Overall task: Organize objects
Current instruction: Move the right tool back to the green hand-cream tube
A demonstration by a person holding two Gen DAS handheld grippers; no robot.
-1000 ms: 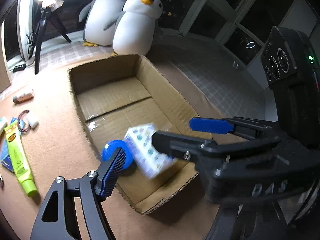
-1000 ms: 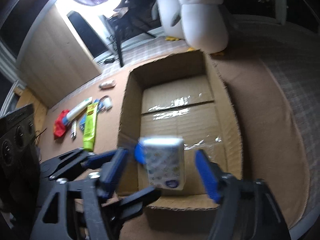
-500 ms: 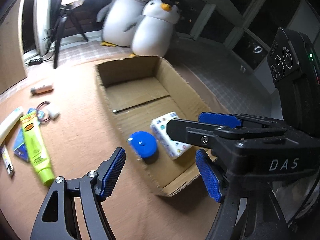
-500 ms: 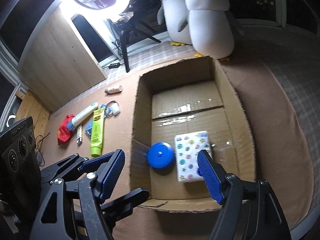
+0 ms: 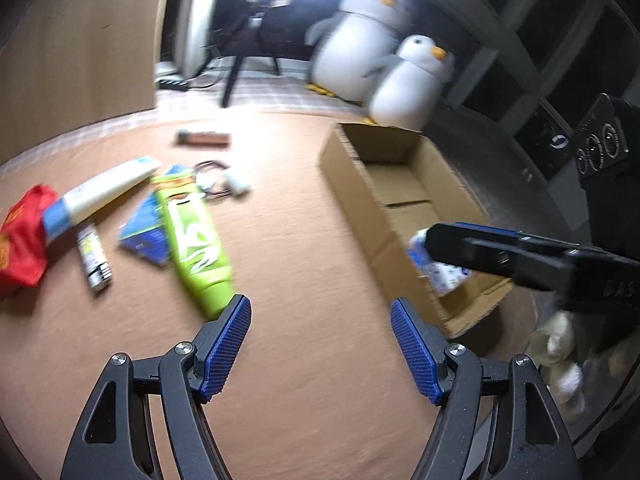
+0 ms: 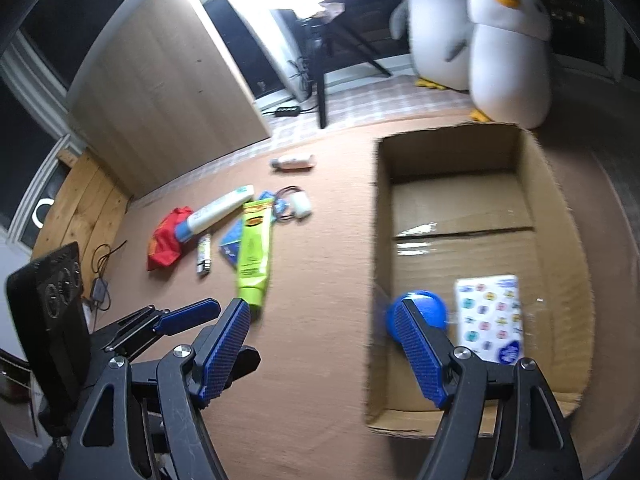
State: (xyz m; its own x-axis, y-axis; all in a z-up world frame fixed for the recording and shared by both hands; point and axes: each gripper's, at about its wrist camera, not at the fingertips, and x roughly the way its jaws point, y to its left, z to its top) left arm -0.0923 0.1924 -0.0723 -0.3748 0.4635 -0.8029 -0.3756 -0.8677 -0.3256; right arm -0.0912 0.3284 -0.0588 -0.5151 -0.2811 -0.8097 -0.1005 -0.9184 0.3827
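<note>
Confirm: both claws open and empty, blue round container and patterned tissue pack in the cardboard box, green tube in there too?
Not the green tube: the right wrist view shows it on the brown mat, left of the cardboard box. The rest holds: blue round container and patterned tissue pack inside, left claw and right claw open and empty.

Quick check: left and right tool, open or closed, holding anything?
Left tool: open, holding nothing, over bare mat.
Right tool: open, holding nothing, beside the cardboard box.
</note>
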